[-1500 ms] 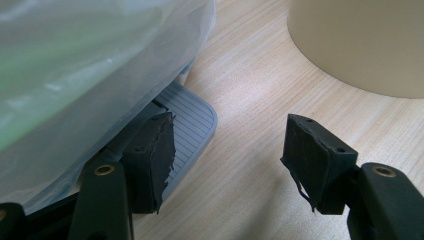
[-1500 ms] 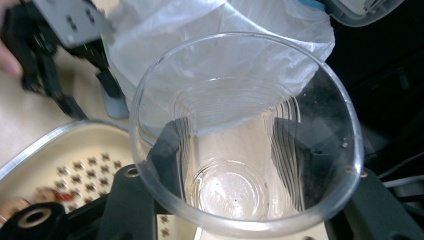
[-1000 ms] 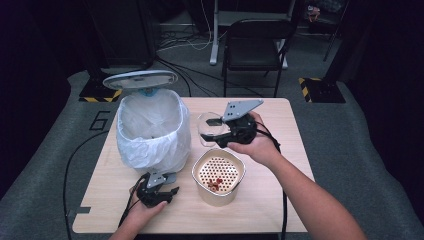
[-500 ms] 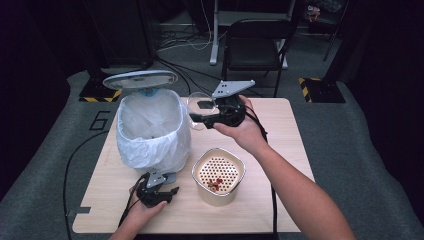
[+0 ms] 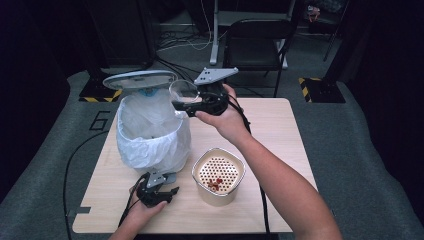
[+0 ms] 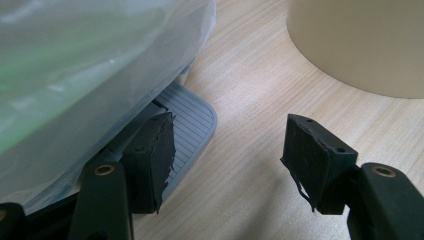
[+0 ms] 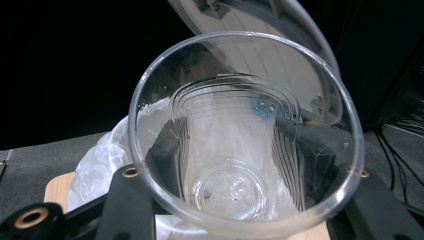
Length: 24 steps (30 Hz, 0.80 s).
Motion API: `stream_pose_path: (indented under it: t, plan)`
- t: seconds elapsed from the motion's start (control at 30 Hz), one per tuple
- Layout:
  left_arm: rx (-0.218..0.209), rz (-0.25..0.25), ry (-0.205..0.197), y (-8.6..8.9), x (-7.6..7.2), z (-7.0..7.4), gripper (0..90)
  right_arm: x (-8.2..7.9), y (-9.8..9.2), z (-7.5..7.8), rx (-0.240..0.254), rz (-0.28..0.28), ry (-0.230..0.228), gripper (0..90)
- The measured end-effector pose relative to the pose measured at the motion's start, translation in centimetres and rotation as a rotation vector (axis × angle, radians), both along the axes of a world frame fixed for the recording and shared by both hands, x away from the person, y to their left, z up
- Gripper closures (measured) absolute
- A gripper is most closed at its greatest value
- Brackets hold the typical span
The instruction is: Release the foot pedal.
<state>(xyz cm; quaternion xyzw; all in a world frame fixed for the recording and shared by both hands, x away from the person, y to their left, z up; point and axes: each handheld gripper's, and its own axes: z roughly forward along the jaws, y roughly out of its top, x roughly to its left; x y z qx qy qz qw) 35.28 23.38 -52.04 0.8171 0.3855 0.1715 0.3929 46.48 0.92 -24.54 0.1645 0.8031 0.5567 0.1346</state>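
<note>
A clear plastic cup [image 5: 182, 91] lies on its side in the air, and my right gripper [image 5: 192, 106] is shut on it beside the top right of the bin. In the right gripper view the cup [image 7: 240, 135] looks empty, with both pads pressed against its walls and its mouth toward the camera. The pedal bin [image 5: 150, 135] has a white liner and its grey lid [image 5: 140, 79] stands raised. My left gripper [image 5: 159, 192] is low at the bin's front. Its jaws [image 6: 230, 150] stand apart with nothing between them, and one pad rests on the grey ribbed pedal [image 6: 192, 112].
A beige container [image 5: 218, 175] with a perforated insert holds a few red bits and stands right of the left gripper. The wooden table [image 5: 280, 135] carries both. A black chair [image 5: 260, 45] and cables are behind the table.
My right gripper has carried the cup up and to the left, from above the beige container to the bin's rim. The left hand has stayed put.
</note>
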Motion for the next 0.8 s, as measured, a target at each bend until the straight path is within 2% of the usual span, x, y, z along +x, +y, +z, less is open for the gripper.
stream_pose_path:
  t: [0.17,0.23,0.27,0.33,0.4,0.43,0.53,0.57,0.6,0.63,0.67,0.7,0.77,0.8]
  plan:
    - [0.0,-0.002,0.001,0.0,0.0,0.0,37.3,0.3,1.4,-0.4,-0.007,0.012,0.003,48.4]
    - [0.027,-0.015,0.014,0.2,0.0,0.2,37.2,0.5,1.9,-0.6,-0.014,0.019,0.002,48.3]
    - [-0.009,0.002,0.008,-0.1,0.0,0.0,37.2,0.6,2.3,-0.7,-0.018,0.021,0.003,48.3]
    - [0.027,-0.014,0.013,0.2,0.0,0.2,37.2,0.7,2.9,-1.1,-0.028,0.025,0.012,48.2]
    - [0.03,-0.014,0.013,0.2,0.0,0.2,37.2,0.8,3.6,-1.3,-0.031,0.033,0.026,48.2]
    - [0.006,0.012,-0.016,-0.1,0.0,-0.1,37.2,0.9,3.9,-1.5,-0.032,0.038,0.029,48.1]
    - [0.008,0.01,-0.015,-0.1,0.0,-0.1,37.2,1.0,5.0,-2.0,-0.049,0.046,0.038,48.1]
    - [0.028,-0.013,0.013,0.2,0.0,0.2,37.2,1.1,5.5,-2.2,-0.061,0.051,0.041,48.1]
    - [0.006,0.011,-0.015,-0.1,0.0,-0.1,37.2,1.2,5.9,-2.4,-0.067,0.05,0.041,48.1]
    - [-0.03,0.028,-0.02,-0.3,-0.1,-0.3,37.2,1.2,6.2,-2.5,-0.073,0.053,0.041,48.1]
    - [-0.012,0.02,-0.018,-0.2,0.0,-0.2,37.2,1.3,6.6,-2.7,-0.079,0.056,0.051,48.0]
    - [-0.03,0.028,-0.02,-0.3,-0.1,-0.3,37.2,1.4,7.0,-2.9,-0.081,0.054,0.051,48.0]
    - [-0.029,0.029,-0.02,-0.3,-0.1,-0.3,37.2,1.6,7.7,-3.3,-0.093,0.051,0.053,47.8]
    - [-0.006,0.004,0.005,-0.1,-0.1,0.0,37.2,1.7,8.0,-3.5,-0.097,0.045,0.062,47.7]
